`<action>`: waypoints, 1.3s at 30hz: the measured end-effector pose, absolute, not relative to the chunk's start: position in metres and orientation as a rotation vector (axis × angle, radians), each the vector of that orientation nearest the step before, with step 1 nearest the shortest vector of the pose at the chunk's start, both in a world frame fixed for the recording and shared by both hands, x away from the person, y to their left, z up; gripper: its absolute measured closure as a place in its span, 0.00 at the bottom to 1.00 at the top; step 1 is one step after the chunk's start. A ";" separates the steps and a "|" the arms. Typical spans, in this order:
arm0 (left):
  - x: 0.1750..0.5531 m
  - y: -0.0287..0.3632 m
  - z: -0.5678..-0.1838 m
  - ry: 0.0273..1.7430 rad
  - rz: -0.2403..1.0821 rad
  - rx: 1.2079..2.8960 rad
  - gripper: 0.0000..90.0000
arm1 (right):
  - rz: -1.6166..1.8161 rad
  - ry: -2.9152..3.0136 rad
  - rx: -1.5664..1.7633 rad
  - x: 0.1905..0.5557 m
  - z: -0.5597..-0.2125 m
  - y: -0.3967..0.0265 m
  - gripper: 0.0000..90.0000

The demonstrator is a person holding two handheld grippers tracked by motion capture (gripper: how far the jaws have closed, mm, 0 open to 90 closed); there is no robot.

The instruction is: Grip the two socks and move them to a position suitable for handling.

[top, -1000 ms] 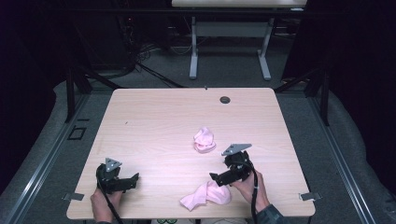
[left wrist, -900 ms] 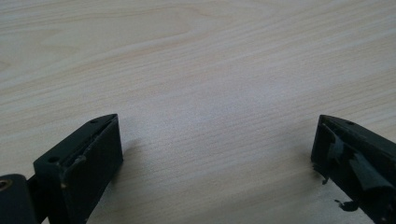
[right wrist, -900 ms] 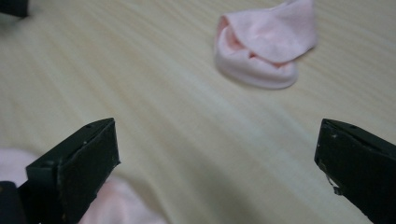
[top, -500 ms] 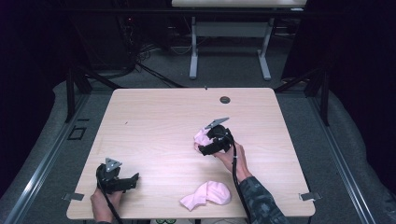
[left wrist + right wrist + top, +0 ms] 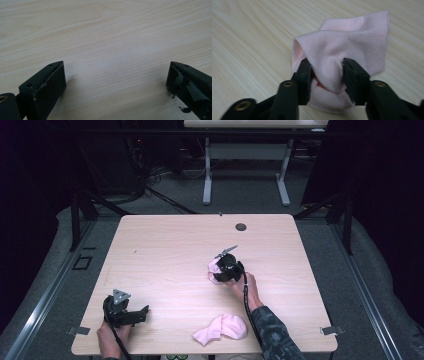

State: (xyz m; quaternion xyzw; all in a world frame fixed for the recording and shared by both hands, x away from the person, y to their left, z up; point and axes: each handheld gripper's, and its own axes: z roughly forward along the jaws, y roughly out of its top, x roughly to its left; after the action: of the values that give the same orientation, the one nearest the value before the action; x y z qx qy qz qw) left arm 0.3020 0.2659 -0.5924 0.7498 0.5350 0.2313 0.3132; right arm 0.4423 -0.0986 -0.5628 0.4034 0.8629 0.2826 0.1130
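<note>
The right gripper [image 5: 220, 270] is down on the light wooden surface [image 5: 165, 250], a little right of its middle, with its jaws pinching a crumpled pink cloth [image 5: 215, 271]. In the right gripper view that gripper [image 5: 325, 72] has a thick fold of the pink cloth [image 5: 342, 45] bunched between its two black pads, which press into the fabric from both sides; the jaws have just been closing, and the cloth now sits squeezed between them. The rest of the cloth stands up in a loose peak beyond the jaws and lies on the wood. Something reddish shows deep in the fold by the left pad, too small to make out.

A second pink cloth [image 5: 221, 328] lies in a rumpled heap near the surface's front edge, well apart from the first and just beside the person's right forearm.

The left gripper [image 5: 137, 315] rests near the front left corner, held low in the person's left hand [image 5: 111, 335]. In the left gripper view, the left gripper [image 5: 115, 75] has its jaws spread wide over bare wood, with nothing between them.

A small dark round fitting [image 5: 241, 226] sits near the far edge.
</note>
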 end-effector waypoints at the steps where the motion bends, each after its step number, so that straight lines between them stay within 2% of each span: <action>1: 0.302 0.266 -0.592 1.411 0.612 1.977 0.02 | 0.843 2.514 1.185 0.441 -0.564 -0.101 0.85; 4: 0.302 0.266 -0.592 1.411 0.611 1.977 0.02 | 0.867 2.504 1.196 0.440 -0.564 -0.104 0.90; 12: 0.302 0.266 -0.592 1.411 0.613 1.977 0.03 | 0.995 2.471 1.186 0.418 -0.534 -0.111 0.91; 16: 0.302 0.266 -0.592 1.410 0.613 1.978 0.03 | 1.023 2.492 1.144 0.391 -0.518 -0.110 0.90; 22: 0.302 0.266 -0.592 1.411 0.613 1.977 0.03 | 0.962 2.553 1.096 0.371 -0.528 -0.103 0.89; 31: 0.302 0.266 -0.592 1.411 0.612 1.976 0.03 | 0.880 2.588 1.089 0.363 -0.554 -0.098 0.88; 37: 0.302 0.266 -0.592 1.411 0.612 1.976 0.03 | 0.873 2.584 1.092 0.364 -0.564 -0.100 0.78; 39: 0.302 0.266 -0.592 1.410 0.612 1.977 0.03 | 0.862 2.567 1.115 0.364 -0.562 -0.102 0.69</action>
State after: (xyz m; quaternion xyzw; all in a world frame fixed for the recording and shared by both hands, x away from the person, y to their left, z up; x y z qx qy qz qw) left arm 0.3019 0.2658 -0.5924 0.7496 0.5348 0.2321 0.3132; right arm 0.3641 -0.1016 -0.5621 0.3787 0.8715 0.2928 0.1062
